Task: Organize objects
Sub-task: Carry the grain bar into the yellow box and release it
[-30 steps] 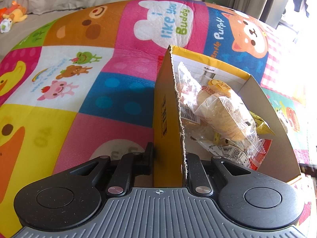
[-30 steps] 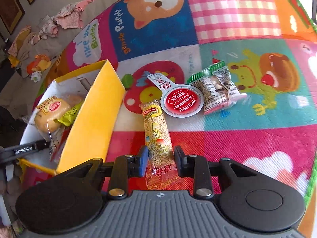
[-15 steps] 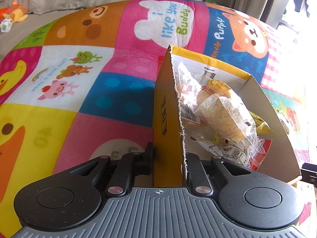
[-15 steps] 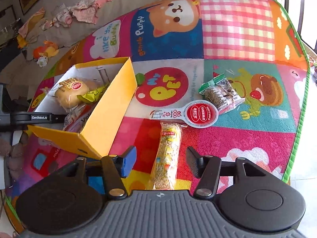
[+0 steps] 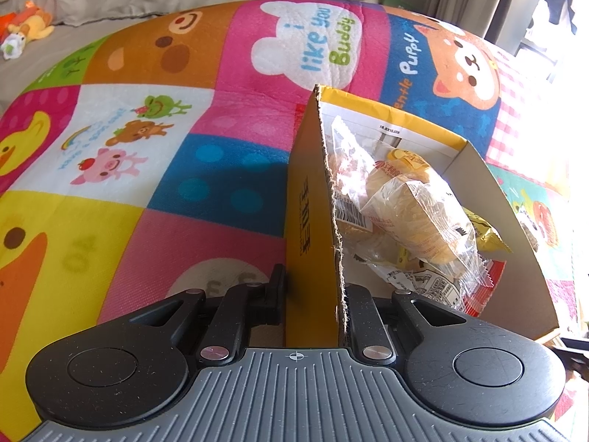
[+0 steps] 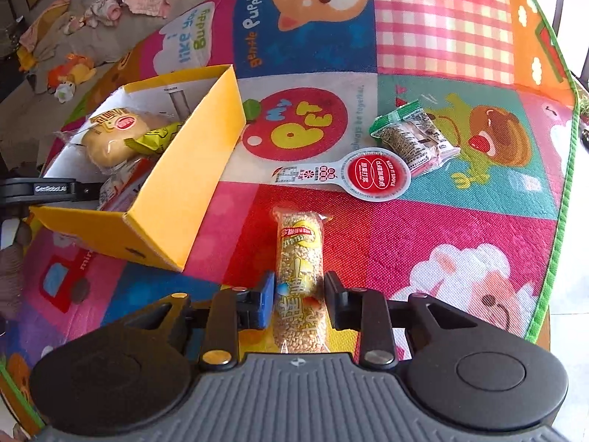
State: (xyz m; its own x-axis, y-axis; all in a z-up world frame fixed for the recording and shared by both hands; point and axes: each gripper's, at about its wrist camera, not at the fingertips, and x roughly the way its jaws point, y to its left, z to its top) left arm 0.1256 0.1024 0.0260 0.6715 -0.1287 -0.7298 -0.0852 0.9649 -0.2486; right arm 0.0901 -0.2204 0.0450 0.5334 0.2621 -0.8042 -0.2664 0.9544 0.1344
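With wrapped buns (image 5: 412, 217) already in the yellow cardboard box (image 6: 206, 147), whose wall the left gripper (image 5: 313, 291) pinches, the right gripper (image 6: 299, 296) is closing on a puffed-grain bar (image 6: 300, 269) over the play mat (image 6: 441, 235); two snacks remain out.

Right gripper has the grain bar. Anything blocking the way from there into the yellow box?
Nothing lies on the mat between the right gripper, closing on the grain bar, and the yellow box. Only the box's near wall must be cleared. The left gripper clamps the opposite wall.
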